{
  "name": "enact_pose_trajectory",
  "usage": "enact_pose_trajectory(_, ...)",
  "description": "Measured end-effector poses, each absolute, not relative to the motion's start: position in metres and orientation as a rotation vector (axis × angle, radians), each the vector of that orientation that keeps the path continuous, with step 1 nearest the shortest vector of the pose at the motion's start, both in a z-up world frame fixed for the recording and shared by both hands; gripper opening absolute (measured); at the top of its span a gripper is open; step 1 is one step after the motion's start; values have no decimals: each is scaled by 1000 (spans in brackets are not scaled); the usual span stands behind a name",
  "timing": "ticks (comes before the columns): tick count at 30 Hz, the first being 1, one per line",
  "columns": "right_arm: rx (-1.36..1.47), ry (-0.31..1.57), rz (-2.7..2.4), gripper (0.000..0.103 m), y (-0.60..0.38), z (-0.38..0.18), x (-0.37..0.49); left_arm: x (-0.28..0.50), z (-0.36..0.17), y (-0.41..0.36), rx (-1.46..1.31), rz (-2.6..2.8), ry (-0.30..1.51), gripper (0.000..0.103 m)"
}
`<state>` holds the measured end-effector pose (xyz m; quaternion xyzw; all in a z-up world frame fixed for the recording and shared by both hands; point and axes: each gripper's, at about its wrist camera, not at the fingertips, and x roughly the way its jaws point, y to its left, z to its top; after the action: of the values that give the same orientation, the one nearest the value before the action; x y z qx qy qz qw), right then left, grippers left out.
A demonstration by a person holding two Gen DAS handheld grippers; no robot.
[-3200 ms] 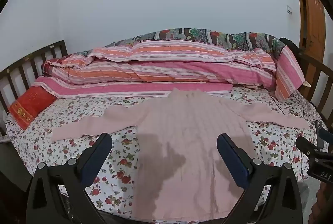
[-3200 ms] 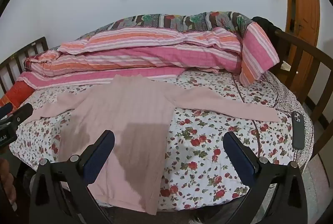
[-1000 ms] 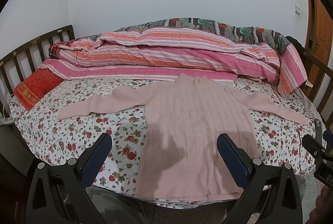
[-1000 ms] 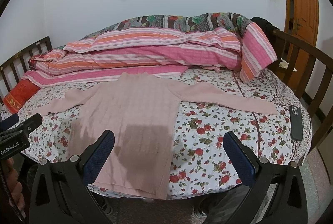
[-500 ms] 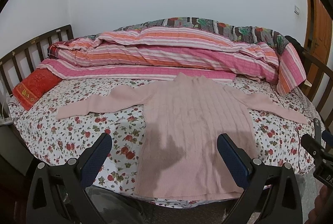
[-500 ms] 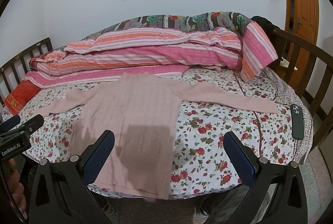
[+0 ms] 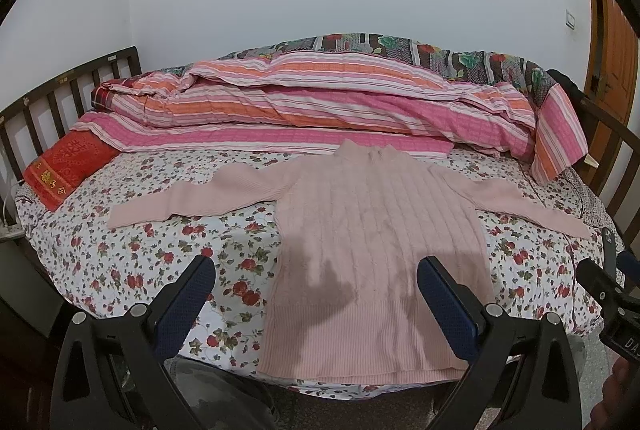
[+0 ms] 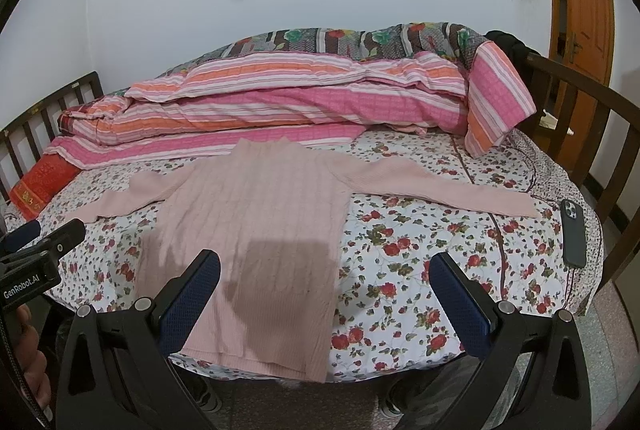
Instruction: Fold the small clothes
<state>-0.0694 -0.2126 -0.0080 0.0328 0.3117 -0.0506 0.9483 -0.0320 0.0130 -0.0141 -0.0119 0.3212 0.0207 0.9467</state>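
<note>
Both tongs hang wide open and empty at the near edge of the bed: your left gripper (image 7: 316,294) frames the hem of the pink sweater (image 7: 376,254), your right gripper (image 8: 326,290) sits further right, one finger over the knit, the other over bare floral bedsheet (image 8: 420,262). Neither touches cloth.

You have the sweater laid flat, collar toward the far side, hem at the near edge, both sleeves spread straight out to left and right. That layout looks deliberate: every seam is reachable, and each sleeve (image 7: 188,198) can be folded inward across the body as a first step. No fold has been made yet, by the look of it. The striped quilt (image 7: 320,110) is pushed to the far side, probably to free working space, and a dark phone (image 8: 574,232) lies near the right edge, well apart from the right sleeve cuff (image 8: 516,204).

Shadows darken the lower body of the sweater, so its knit pattern is hard to read there. The hem runs along the bed's edge, partly behind your fingers; whether it overhangs you cannot tell. Whichever side faces down is hidden.
</note>
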Motion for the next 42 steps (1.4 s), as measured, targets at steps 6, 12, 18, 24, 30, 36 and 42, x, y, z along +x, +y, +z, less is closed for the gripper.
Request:
enact_pose_trajectory(6,66,634,-99,102,-208,-9,-69,-32,-14,14,-25,42,652,102)
enact_pose_trajectory(12,67,634,-96,102,-208,-10,-69,-33,-13,16,-55,5,634,102)
enact_pose_trajectory(18,68,638,-83,102,-207,-14,-64,-28,-16,19,-81,-38,609,102)
enact_pose_trajectory(24,52,650,-75,102,-206,-26,-50,-13,-32,30,-95,-46,617,102)
enact_pose_trajectory(30,33,654,-70,102,-209,-45,-32,15,-61,61,-188,-50,647,101)
enact_pose_trajectory(36,30,650,-64,102,-218,-65,-6,47,-97,100,-240,-58,685,101)
enact_pose_trajectory(42,26,618,-61,101,-227,-87,24,82,-137,157,-333,31,727,100)
